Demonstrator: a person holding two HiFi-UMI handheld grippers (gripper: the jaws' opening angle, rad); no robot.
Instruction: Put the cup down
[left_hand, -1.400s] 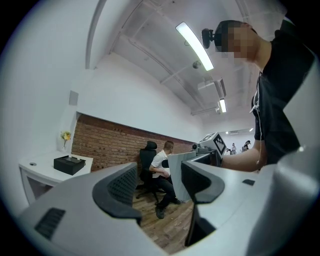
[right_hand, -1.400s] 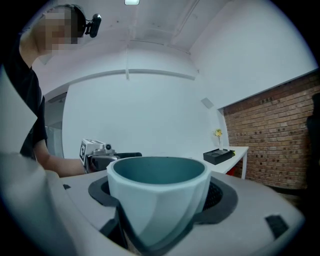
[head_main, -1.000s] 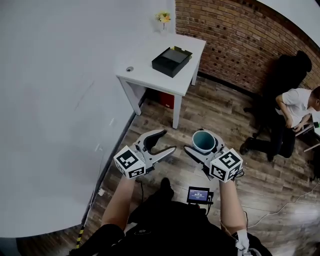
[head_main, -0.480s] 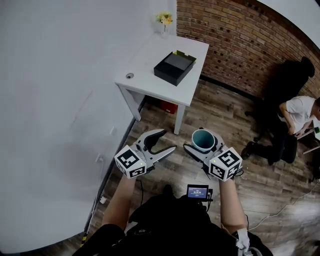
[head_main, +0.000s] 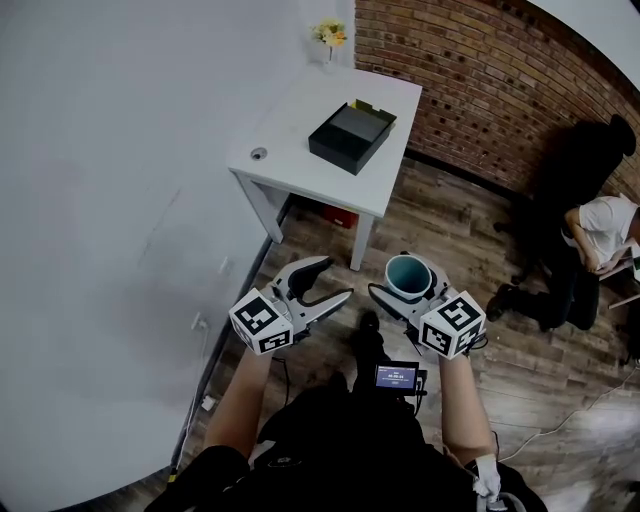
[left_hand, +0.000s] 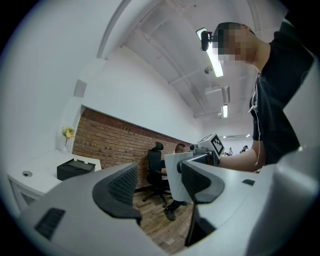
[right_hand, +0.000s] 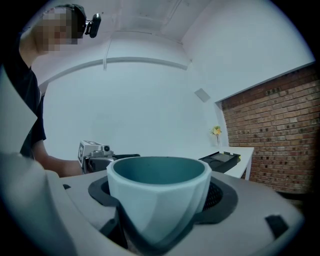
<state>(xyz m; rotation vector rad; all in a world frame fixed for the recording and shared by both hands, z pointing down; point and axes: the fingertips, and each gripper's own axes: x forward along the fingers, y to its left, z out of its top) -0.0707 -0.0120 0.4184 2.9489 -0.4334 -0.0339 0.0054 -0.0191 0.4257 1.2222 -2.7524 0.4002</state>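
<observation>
Office-type room, loft style

A red brick wall (head_main: 480, 80) fills the upper right of the head view and meets a plain white wall (head_main: 100, 200) on the left, with a wood-plank floor (head_main: 440, 230) below. At top centre a small white table (head_main: 290, 140) carries a black tray (head_main: 352, 127) and a vase of yellow flowers (head_main: 328, 38). At the right edge a person (head_main: 600, 235) sits by a black office chair (head_main: 590, 150). The left gripper view shows ceiling strip lights (left_hand: 216, 62).

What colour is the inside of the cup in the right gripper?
Dark teal; the faceted cup is pale blue outside. Clearest in the right gripper view.
</observation>
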